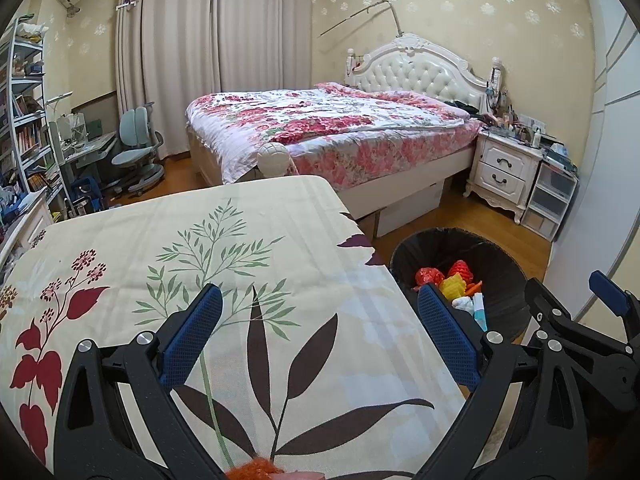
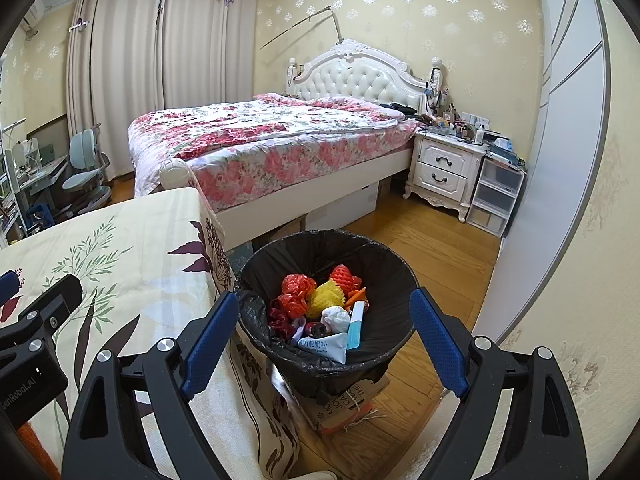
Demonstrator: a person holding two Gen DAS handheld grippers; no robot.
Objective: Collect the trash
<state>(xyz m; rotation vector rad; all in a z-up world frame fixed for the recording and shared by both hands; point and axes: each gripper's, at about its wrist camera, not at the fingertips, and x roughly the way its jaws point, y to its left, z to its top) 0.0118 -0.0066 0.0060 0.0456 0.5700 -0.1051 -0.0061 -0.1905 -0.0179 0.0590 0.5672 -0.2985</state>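
A black-lined trash bin (image 2: 380,264) stands on the floor to the right of the table; it also shows in the left wrist view (image 1: 500,252). It holds red, yellow and orange foam nets, a white wad and a blue-white packet (image 2: 324,346). My right gripper (image 2: 326,322) is open and empty, above the bin's near rim. My left gripper (image 1: 318,324) is open and empty over the table's floral cloth (image 1: 224,264). An orange fuzzy thing (image 1: 256,470) shows at the bottom edge of the left wrist view.
A cardboard box (image 2: 348,404) sits under the bin. A bed (image 2: 272,136) stands behind, a white nightstand (image 2: 444,168) and plastic drawers (image 2: 496,200) to its right. A desk chair (image 1: 138,152) and shelves (image 1: 24,120) are at far left. A wardrobe wall (image 2: 560,160) is at right.
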